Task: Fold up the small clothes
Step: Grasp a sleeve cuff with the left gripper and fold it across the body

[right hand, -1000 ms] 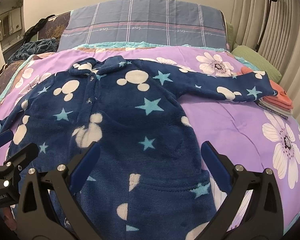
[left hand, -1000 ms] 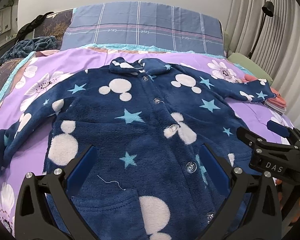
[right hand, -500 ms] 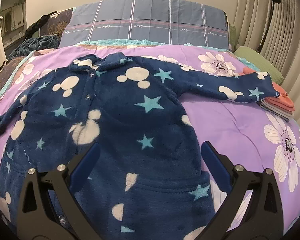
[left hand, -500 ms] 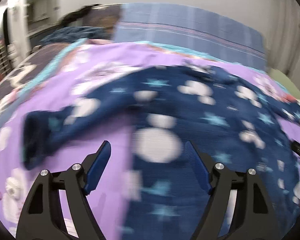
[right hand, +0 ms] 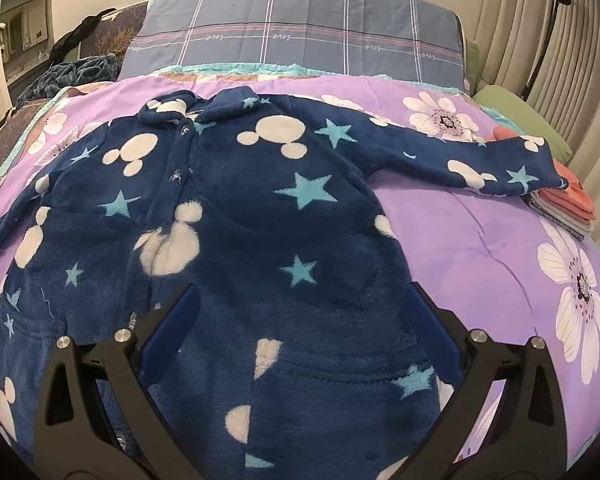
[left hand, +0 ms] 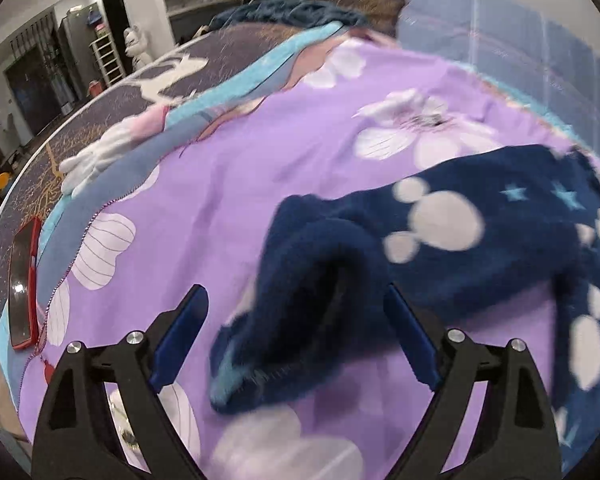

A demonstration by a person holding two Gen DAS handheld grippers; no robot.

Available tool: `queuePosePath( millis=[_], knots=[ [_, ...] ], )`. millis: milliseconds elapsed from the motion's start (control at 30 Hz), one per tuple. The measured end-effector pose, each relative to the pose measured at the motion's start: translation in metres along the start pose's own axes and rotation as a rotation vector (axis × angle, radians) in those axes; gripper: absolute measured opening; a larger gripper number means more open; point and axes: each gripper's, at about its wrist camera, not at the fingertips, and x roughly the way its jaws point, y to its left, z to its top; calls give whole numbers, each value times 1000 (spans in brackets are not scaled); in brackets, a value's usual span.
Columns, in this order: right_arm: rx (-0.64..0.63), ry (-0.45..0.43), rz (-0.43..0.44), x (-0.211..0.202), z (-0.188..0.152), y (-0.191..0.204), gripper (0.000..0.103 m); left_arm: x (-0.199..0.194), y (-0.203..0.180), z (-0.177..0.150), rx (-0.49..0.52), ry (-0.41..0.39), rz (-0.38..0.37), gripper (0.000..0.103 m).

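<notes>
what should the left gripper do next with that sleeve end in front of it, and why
Probably ease the left gripper forward and close on the sleeve cuff. Its jaws are open, and the cuff lies loose on the purple bedspread between them, not yet gripped. The pajama top lies flat and buttoned, so folding a sleeve in looks like the natural step.
</notes>
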Motion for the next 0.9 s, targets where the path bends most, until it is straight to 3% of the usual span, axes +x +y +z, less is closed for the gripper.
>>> queuePosePath(
  millis=[33,67,100,200,333,433,567,667,733,767,800,900],
  knots=[
    [0,0,-3,0,0,-1,101,5,3,3,-11,13,8,62],
    [1,-1,-9,0,0,-3,101,10,9,8,-32,34,-16,33],
    [3,-2,-13,0,0,-5,101,10,13,12,-55,45,-50,11],
    [15,-5,-29,2,0,-11,101,-14,9,27,-104,33,-181,10],
    [44,12,-23,11,5,-14,101,-75,-52,54,31,-56,-398,10],
    [45,5,10,10,6,-12,101,-127,-121,73,154,-113,-580,11],
    [0,-15,13,7,4,-11,101,-166,-207,80,268,-127,-738,11],
    [12,-11,3,8,1,-20,101,-187,-268,74,361,-144,-803,11],
    [32,1,3,11,-1,-30,101,-191,-301,68,397,-126,-877,20],
    [40,6,-2,12,-1,-33,101,-192,-317,62,397,-108,-930,40],
    [49,10,-9,13,-2,-37,101,-190,-323,60,387,-101,-937,66],
    [68,2,-10,13,-4,-48,101,-193,-321,46,399,-131,-933,78]
  ],
)
